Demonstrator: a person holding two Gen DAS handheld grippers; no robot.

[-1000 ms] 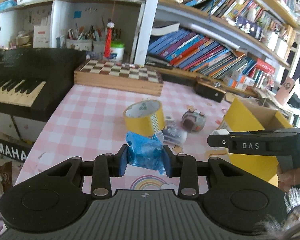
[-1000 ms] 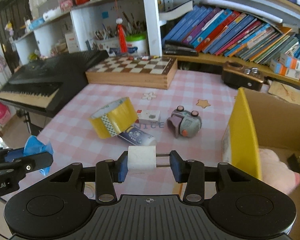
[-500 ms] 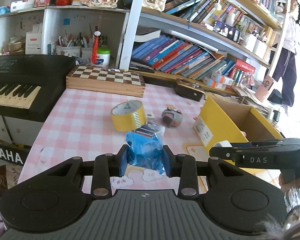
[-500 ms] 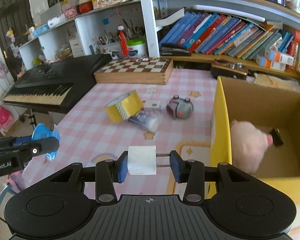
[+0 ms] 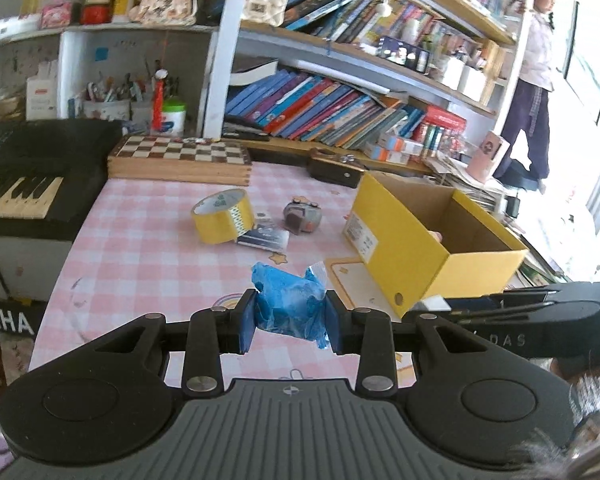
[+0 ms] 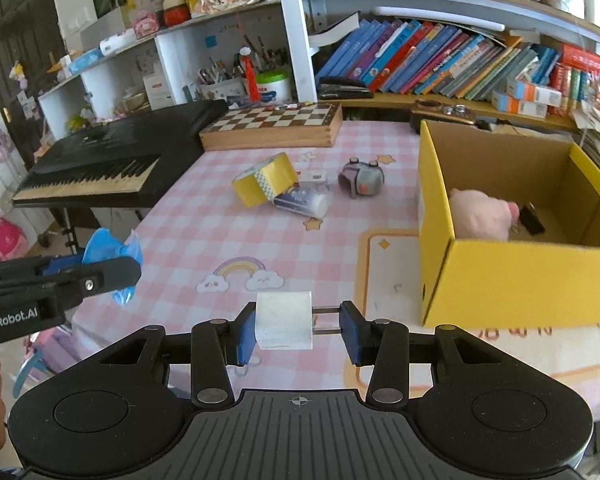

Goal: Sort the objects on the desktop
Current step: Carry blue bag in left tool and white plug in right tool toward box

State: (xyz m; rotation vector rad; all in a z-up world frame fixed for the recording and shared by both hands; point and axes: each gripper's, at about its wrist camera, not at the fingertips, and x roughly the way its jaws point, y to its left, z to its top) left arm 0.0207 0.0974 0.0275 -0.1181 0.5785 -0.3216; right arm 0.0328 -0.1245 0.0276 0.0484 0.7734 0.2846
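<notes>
My left gripper is shut on a crumpled blue plastic wad, held over the near part of the pink checked table. My right gripper is shut on a white block; the block rests against the left pad and two thin metal pins reach the right pad. It hangs over the table just left of the open yellow cardboard box. A pink plush and a small dark item lie in the box. In the right wrist view the left gripper and blue wad show at far left.
Mid-table lie a yellow tape roll, a flat packet and a grey toy. A wooden chessboard sits at the back, a black keyboard on the left. Bookshelves line the wall; a person stands at far right.
Both grippers have drawn back from the table items, each keeping its load. The tape roll and toy now look farther away, and the whole yellow box has come into view.
</notes>
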